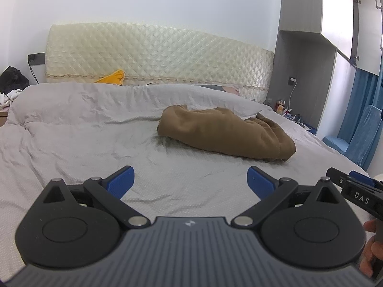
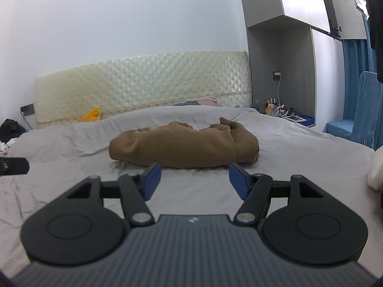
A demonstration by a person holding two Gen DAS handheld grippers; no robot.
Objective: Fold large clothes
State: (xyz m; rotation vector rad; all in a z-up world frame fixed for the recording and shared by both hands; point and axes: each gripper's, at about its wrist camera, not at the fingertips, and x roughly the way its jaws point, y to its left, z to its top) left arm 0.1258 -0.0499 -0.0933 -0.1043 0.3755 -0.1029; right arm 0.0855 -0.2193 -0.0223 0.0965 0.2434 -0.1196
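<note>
Garment (image 2: 184, 147) just beyond right gripper (image 2: 194, 179) fingers (image 2: 151, 179)

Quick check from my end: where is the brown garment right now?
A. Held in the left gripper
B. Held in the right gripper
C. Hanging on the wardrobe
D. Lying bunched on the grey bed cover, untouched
D: the brown garment lies bunched on the grey bed cover, ahead of the empty, open left gripper and right gripper.

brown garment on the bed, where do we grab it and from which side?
Probably the bunched end of the brown garment at its right, where thick folds stand proud of the grey bedcover. Come from the near side, low; the right gripper, open and empty, already faces that edge.
</note>
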